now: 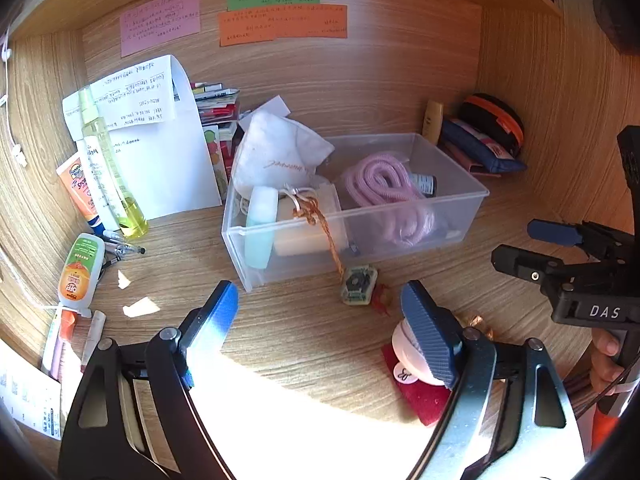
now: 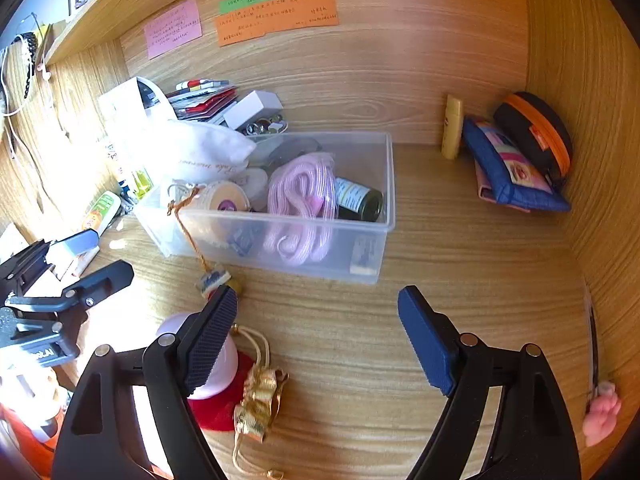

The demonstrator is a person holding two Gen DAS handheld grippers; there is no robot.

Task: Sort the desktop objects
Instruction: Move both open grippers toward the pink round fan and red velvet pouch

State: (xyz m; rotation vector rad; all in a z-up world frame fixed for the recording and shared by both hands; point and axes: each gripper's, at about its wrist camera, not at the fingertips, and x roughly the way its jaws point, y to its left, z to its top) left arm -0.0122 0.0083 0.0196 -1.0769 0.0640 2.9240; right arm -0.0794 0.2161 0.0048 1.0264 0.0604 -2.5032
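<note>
A clear plastic box (image 1: 472, 194) (image 2: 384, 236) stands mid-desk. It holds a white pouch (image 1: 276, 156), a pink cord (image 1: 380, 188) (image 2: 300, 196), a dark bottle (image 2: 358, 200) and small jars. A brown string with a small charm (image 1: 359, 284) (image 2: 212, 278) hangs over its front. My left gripper (image 1: 320, 316) is open and empty in front of the box. A white round item on a red pouch (image 1: 420, 396) (image 2: 218, 408) with gold ribbon (image 2: 258, 400) lies beside its right finger. My right gripper (image 2: 318, 320) is open and empty, just right of that pouch.
Bottles and tubes (image 1: 108, 172), an orange-labelled bottle (image 1: 78, 272), pens and papers crowd the left side. A yellow tube (image 2: 452, 128), blue pouch (image 2: 512, 168) and black-orange case (image 2: 536, 132) sit in the back right corner. Wooden walls enclose the desk; sticky notes (image 1: 280, 20) hang behind.
</note>
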